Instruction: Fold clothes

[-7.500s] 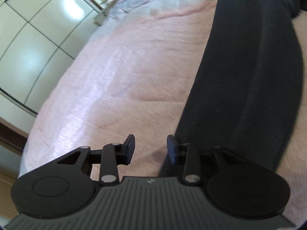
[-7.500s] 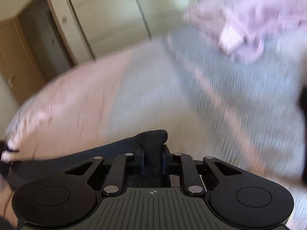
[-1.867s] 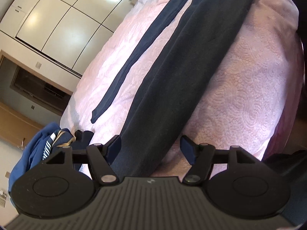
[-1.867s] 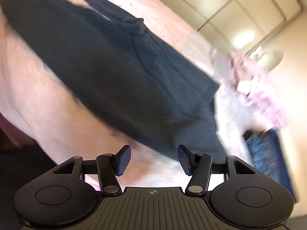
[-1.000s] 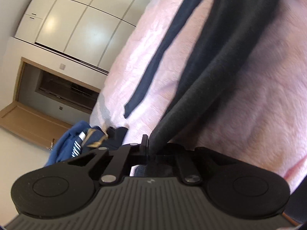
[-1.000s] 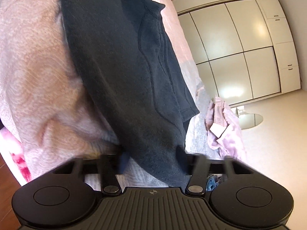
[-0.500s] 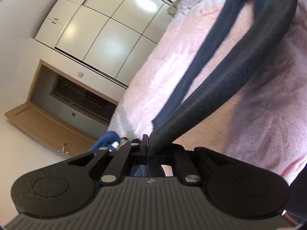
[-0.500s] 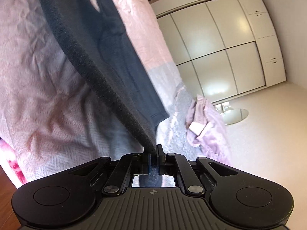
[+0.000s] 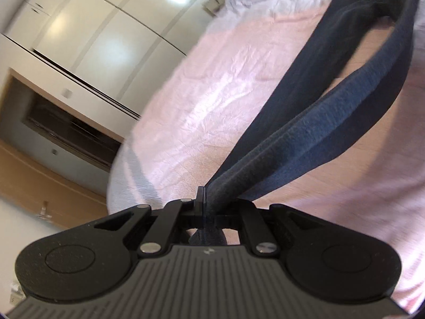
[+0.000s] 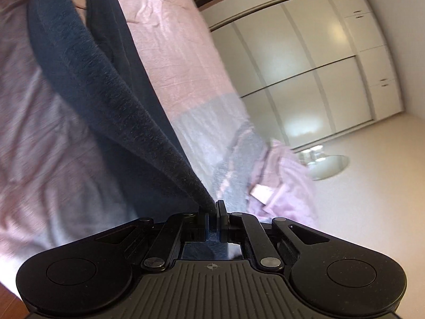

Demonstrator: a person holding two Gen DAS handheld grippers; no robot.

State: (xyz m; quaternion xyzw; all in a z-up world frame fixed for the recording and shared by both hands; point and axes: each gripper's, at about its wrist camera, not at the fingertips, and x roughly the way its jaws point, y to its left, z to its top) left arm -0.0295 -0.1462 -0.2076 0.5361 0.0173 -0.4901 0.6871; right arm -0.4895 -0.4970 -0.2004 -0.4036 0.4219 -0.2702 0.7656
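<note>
A dark navy garment (image 9: 332, 122) lies on a pink bedspread (image 9: 212, 93). My left gripper (image 9: 205, 199) is shut on one end of its near edge, and the cloth runs away up and to the right in a raised fold. In the right wrist view my right gripper (image 10: 212, 207) is shut on the other end of the same garment (image 10: 106, 85), which stretches up to the left, lifted off the bedspread (image 10: 47, 143). The pinched cloth hides the inner faces of both pairs of fingers.
White wardrobe doors (image 9: 106, 34) and a dark doorway (image 9: 69, 130) stand beyond the bed. A grey blanket (image 10: 212, 133) and a crumpled lilac garment (image 10: 281, 183) lie on the bed's far end. A round mirror (image 10: 329, 167) sits near the wall.
Both grippers, open over the garment two seconds ago, have closed on its edge and raised it. The fold now stands higher off the bedspread and has swung further across it.
</note>
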